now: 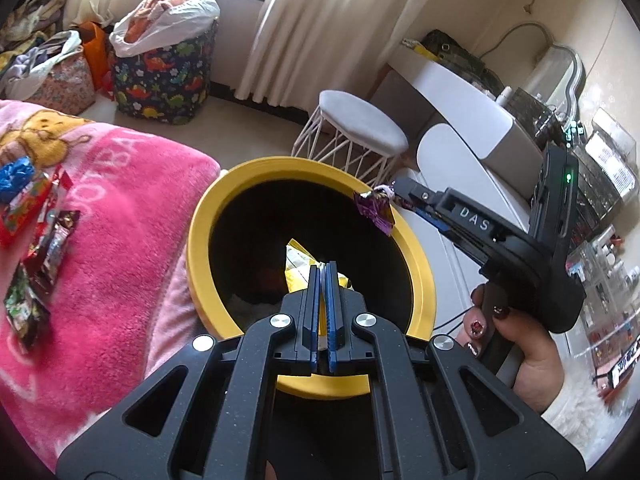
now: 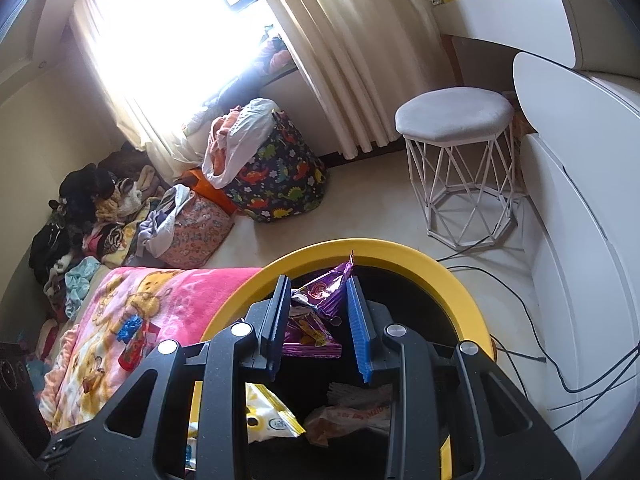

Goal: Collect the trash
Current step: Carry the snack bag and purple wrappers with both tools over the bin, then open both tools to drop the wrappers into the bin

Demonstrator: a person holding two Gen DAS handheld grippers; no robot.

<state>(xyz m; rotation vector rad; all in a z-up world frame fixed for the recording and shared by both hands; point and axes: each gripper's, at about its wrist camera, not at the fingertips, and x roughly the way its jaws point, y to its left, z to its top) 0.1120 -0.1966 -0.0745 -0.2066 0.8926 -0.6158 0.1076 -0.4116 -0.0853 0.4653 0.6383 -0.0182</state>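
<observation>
Your left gripper sits over the near side of the bin, jaws fully together. A thin pale sliver shows between the blue pads at the tips, too slim to identify; can't tell if it's anything held.

Your right gripper has jaws partly apart, clamped on a crumpled purple wrapper. In the left wrist view the wrapper hangs at the bin's far right rim, over the opening. The right gripper's fingertips are mostly hidden behind the wrapper there; your hand on the grip is clear, sleeve cut off by the frame edge.

Bin interior is mostly black shadow. A yellow packet lies at the bottom, partly covered by the left gripper. The right wrist view shows the yellow packet plus a pale crumpled bag in the bin, both partly blocked by the gripper body; print unreadable.

More wrappers lie on the pink blanket near its left edge, blurred and cut off by the frame. Can't count them reliably.

Stool stands beyond the bin's far rim. The window in the right wrist view is blown out.
</observation>
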